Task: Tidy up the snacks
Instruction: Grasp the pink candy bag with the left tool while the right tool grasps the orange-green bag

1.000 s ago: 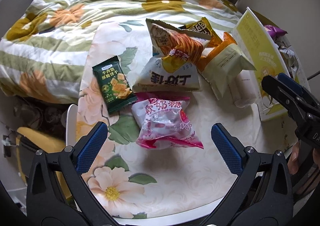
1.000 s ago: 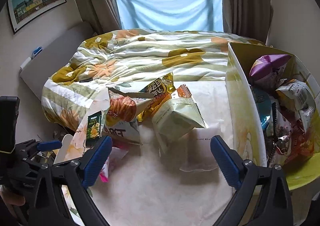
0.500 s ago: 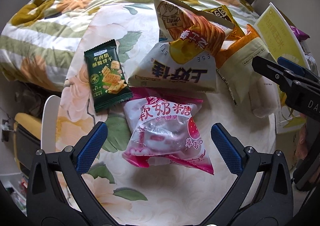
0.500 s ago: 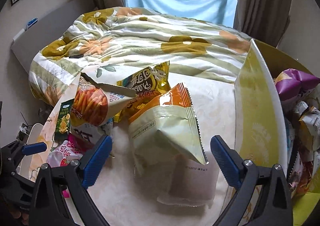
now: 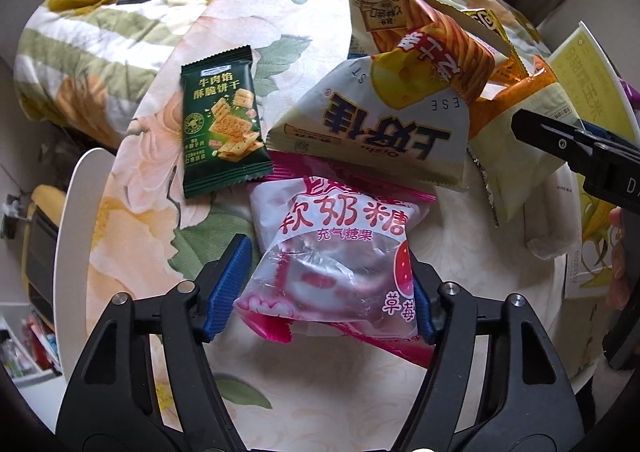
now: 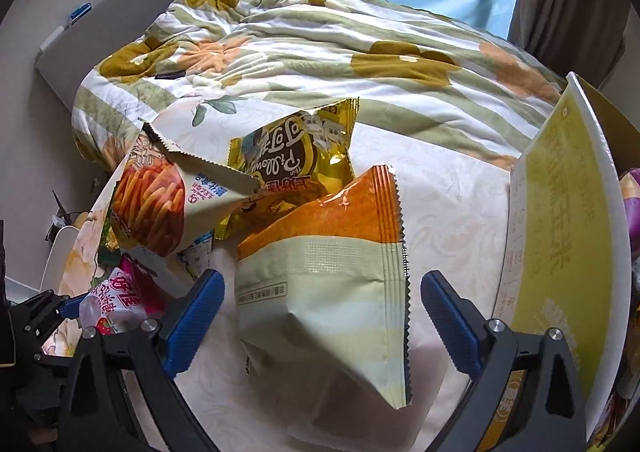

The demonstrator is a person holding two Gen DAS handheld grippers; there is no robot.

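Two blue pads of the left claw [image 5: 326, 286] are closing on the pink candy bag [image 5: 336, 256], pinching its crinkled sides as it is lying on the floral surface [image 5: 136, 187]. Right claw [image 6: 322, 318] is standing wide, straddling the orange-and-cream bag [image 6: 332, 288] without touching it.

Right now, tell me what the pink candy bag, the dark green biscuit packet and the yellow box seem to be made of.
Pink candy bag: thin glossy plastic film, part clear; it crinkles and glints, contents showing through.
Dark green biscuit packet: printed film, probably plastic, smoother and duller, with crimped zigzag end seals.
Yellow box: looks like printed cardboard; its flap stands stiff with a thick white cut edge.
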